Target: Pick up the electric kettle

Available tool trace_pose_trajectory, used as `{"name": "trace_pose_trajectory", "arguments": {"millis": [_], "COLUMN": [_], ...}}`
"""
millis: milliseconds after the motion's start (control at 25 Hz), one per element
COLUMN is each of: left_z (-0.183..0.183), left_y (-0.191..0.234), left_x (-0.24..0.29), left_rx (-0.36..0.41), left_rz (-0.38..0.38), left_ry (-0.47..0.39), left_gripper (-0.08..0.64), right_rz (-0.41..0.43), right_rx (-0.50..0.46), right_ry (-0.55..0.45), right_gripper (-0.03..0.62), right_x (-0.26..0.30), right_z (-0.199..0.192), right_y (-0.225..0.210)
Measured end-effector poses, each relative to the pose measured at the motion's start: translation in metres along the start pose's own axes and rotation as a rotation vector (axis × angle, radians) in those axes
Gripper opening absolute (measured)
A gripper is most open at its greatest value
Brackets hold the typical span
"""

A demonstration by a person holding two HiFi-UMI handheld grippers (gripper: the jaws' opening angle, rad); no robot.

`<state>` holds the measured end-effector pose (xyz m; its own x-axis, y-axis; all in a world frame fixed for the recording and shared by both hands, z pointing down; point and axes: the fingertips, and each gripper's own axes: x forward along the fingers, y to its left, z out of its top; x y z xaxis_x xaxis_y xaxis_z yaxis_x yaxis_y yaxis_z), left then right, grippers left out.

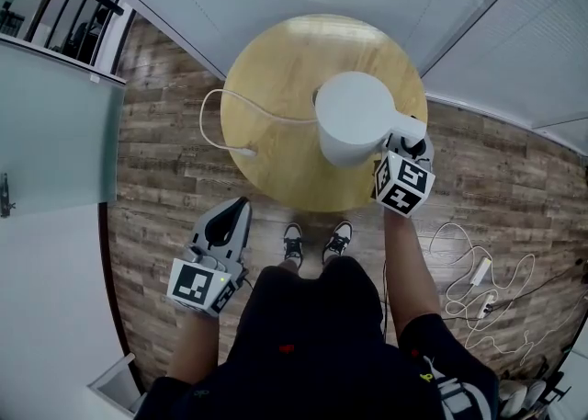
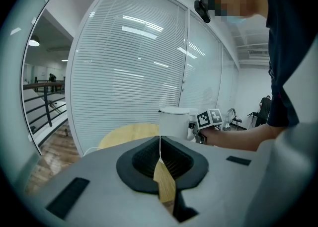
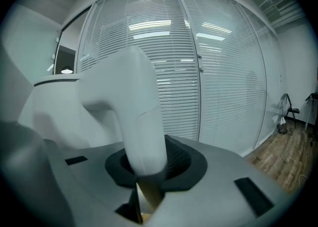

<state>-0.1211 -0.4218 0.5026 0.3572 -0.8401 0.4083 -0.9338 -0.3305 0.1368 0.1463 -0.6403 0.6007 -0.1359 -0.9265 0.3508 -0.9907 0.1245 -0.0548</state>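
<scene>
Left tongs (image 1: 237, 209), lower left, over plank floor (image 1: 156, 161): jaws together, nothing between. One white cable (image 1: 213, 115) across left rim of one round wooden table (image 1: 276, 78), upper centre. Two shoes (image 1: 294, 244) below it. One white electric kettle (image 1: 354, 115) on table's right half, lid closed, contents unseen. Right tongs (image 1: 411, 144), centre right: clamped on kettle handle (image 3: 141, 116). One power strip (image 1: 480, 271), lower right.

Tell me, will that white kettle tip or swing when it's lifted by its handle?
It will probably tilt: the right gripper clamps only the handle, off to one side of the kettle. It looks like stiff, smooth plastic, so it may slip. The white cord trailing across the table could tug. I can't tell how full it is.
</scene>
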Motion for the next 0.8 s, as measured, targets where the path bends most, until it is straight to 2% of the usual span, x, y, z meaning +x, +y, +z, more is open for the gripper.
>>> {"name": "trace_pose_trajectory", "arguments": {"millis": [320,480,800], "left_z": [0.015,0.021,0.041], "left_y": [0.002,0.002,-0.01], "left_x": [-0.009,-0.017,-0.029], "left_rx": [0.008,0.016,0.039], "left_rz": [-0.02,-0.041,-0.096], "left_ry": [-0.045,-0.068,-0.131], "left_gripper": [0.023,0.023,0.023], "right_rz": [0.059,0.068,0.094], "right_rx": [-0.062,-0.105,-0.129], "right_ry": [0.019,0.016,0.036], "right_gripper": [0.08,0.08,0.08], "right_x": [-0.034,-0.063,-0.129], "right_z": [0.027,0.038,0.054], "right_y": [0.02,0.024,0.024]}}
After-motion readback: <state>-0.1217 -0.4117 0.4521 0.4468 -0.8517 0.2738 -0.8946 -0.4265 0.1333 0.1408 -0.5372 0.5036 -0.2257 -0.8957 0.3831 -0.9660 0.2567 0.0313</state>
